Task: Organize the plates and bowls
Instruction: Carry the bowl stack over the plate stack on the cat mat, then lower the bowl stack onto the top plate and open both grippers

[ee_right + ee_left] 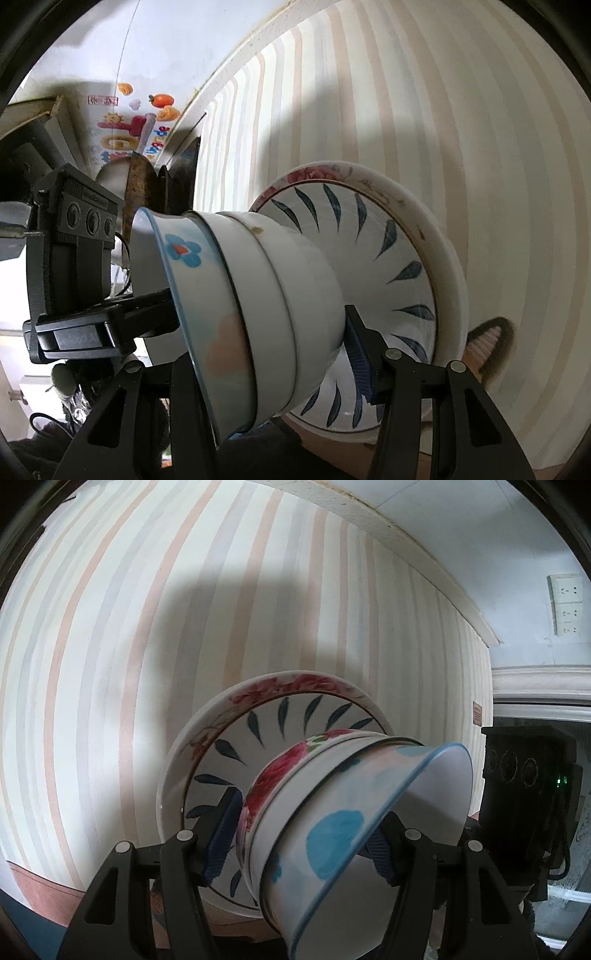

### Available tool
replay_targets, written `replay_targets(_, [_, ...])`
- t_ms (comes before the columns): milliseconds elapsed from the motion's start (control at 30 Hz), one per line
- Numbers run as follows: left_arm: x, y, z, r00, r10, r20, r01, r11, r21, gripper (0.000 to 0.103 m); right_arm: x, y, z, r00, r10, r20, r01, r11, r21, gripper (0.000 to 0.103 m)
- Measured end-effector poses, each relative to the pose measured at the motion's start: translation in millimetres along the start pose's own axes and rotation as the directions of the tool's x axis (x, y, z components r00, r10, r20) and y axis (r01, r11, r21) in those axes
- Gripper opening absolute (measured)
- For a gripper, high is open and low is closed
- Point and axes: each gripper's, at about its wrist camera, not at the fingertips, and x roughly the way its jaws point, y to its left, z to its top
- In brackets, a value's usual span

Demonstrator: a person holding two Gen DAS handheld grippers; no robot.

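Left gripper (299, 834) clamps my bowl stack (332, 812) from one side, angled down | right gripper (266, 354) clamps same stack opposite, its far pad against the leaf-pattern plate (388, 266) | stack carried tilted above the striped tablecloth (110, 664), floral plate (207, 723) outermost.

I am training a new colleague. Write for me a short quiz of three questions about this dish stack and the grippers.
1. True or false: the left gripper and right gripper both clamp the same stack of bowls.
2. Which dish lies directly under the bowls?
A. a plain black plate
B. the plate with dark blue leaf marks
C. a glass lid
3. Fill in: the top bowl has a ___ rim.

Key: 1 true; 2 B; 3 blue
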Motion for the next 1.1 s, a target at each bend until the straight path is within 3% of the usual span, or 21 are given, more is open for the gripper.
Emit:
replay_targets(500, [9.5,6.2,1.9,1.0,0.002,-0.015,-0.002,1.0,-0.005,0.061,9.2,-2.1,7.0,0.998,-0.036,-0.055,0.036,0.999,-0.004,0.053])
replay_targets(700, [4.9,-4.8,-1.8,0.998,0.067,0.008,-0.067,0.997,0.025,0.061,10.9,-1.0,6.9,0.996,-0.05,-0.069,0.051,0.999,0.009,0.053])
replay_targets(800, [-8.7,-13.1,-8.1,0.987,0.151,0.064,-0.154,0.986,0.057,0.061,8.7,5.9,6.2,0.994,-0.094,-0.062,0.094,0.996,-0.006,0.054])
replay_targets(933, [-25.6,-17.4,-17.3,0.971,0.211,0.11,-0.221,0.971,0.088,0.061,-4.7,21.3,2.4,0.985,-0.172,-0.027,0.171,0.984,-0.052,0.056])
replay_targets(1000, [-35.5,-19.7,-22.9,0.956,0.248,0.154,-0.265,0.96,0.096,0.063,-15.3,31.9,-2.4,0.976,-0.217,0.001,0.217,0.974,-0.066,0.064])
replay_targets(1100, [-50.5,-21.7,-31.5,0.927,0.295,0.233,-0.325,0.94,0.104,0.089,-32.1,44.9,-10.5,0.96,-0.274,0.051,0.277,0.958,-0.069,0.083])
